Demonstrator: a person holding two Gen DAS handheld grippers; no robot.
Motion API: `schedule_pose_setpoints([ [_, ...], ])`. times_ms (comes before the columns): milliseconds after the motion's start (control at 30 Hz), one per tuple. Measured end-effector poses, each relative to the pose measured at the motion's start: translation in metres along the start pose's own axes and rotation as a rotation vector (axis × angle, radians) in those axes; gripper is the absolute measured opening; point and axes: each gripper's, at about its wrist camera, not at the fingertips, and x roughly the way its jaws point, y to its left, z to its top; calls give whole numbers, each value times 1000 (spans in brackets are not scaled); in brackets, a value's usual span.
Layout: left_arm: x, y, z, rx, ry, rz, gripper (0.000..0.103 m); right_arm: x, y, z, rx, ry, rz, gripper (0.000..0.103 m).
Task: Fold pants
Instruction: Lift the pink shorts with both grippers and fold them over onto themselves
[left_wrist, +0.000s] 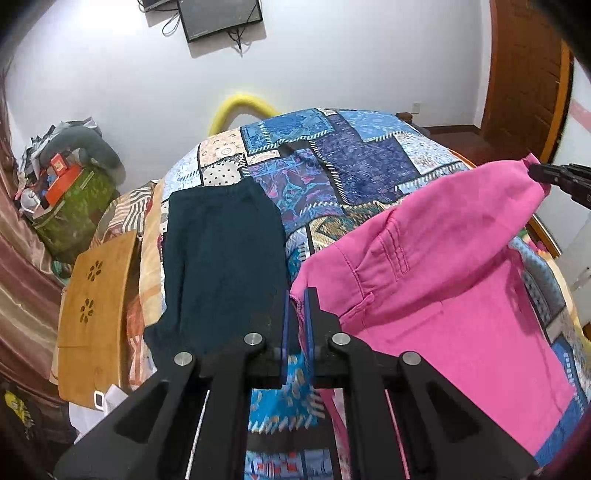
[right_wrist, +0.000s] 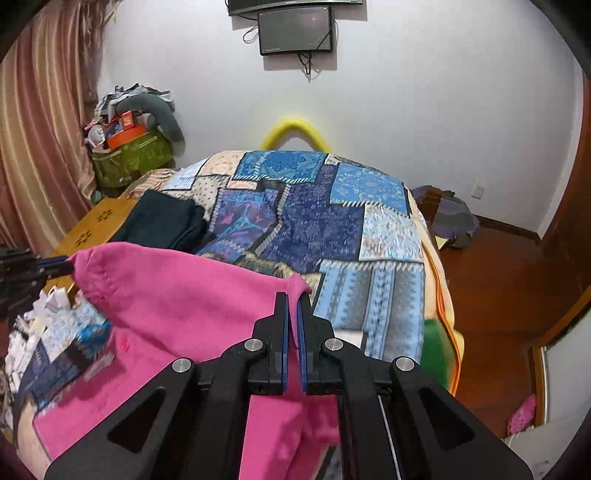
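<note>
Pink pants (left_wrist: 436, 280) hang stretched between my two grippers above the patchwork bedspread (left_wrist: 332, 162). My left gripper (left_wrist: 297, 299) is shut on one corner of the pink waistband. My right gripper (right_wrist: 293, 301) is shut on the other corner of the pink pants (right_wrist: 177, 314); it also shows in the left wrist view (left_wrist: 535, 173) at the far right. The left gripper also shows at the left edge of the right wrist view (right_wrist: 68, 266), pinching the cloth. The lower part of the pants lies on the bed.
Folded dark blue pants (left_wrist: 225, 251) lie on the bed's left side, also seen in the right wrist view (right_wrist: 162, 221). A wooden board (left_wrist: 96, 314) leans beside the bed. A cluttered green box (right_wrist: 129, 158) stands by the curtain. A wooden door (left_wrist: 524, 74) is at the right.
</note>
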Motion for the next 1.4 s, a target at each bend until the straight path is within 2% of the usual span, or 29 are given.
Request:
schedule_pose_setpoints([
  [133, -19, -10, -27, 22, -16, -6, 8, -20, 5, -30, -1, 13, 4, 4],
  [333, -34, -29, -73, 75, 0, -13, 8, -42, 11, -76, 14, 36, 3, 4],
  [600, -33, -46, -125, 87, 47, -42, 7, -54, 24, -131, 39, 87, 4, 4],
  [800, -26, -49, -151, 57, 106, -89, 7, -58, 28, -171, 75, 119, 6, 4],
  [1000, -29, -51, -164, 56, 106, -90, 8, -56, 33, -197, 88, 173, -11, 6],
  [1067, -31, -47, -164, 42, 105, -102, 8, -59, 33, -203, 89, 188, -17, 8],
  [1133, -35, -45, -164, 43, 106, -100, 8, -63, 34, -206, 94, 198, -19, 18],
  [1167, -37, -44, -164, 46, 107, -95, 10, -66, 33, -207, 100, 198, -20, 21],
  [1233, -40, -43, -163, 50, 114, -91, 16, -74, 34, -207, 110, 185, -22, 38],
  [1300, -45, -41, -160, 47, 110, -89, 23, -84, 37, -203, 112, 152, -3, 42],
  [1367, -52, -40, -154, 38, 93, -91, 41, -89, 43, -196, 98, 130, 8, 44],
  [1400, -56, -41, -150, 36, 77, -89, 45, -91, 47, -193, 86, 122, 11, 45],
])
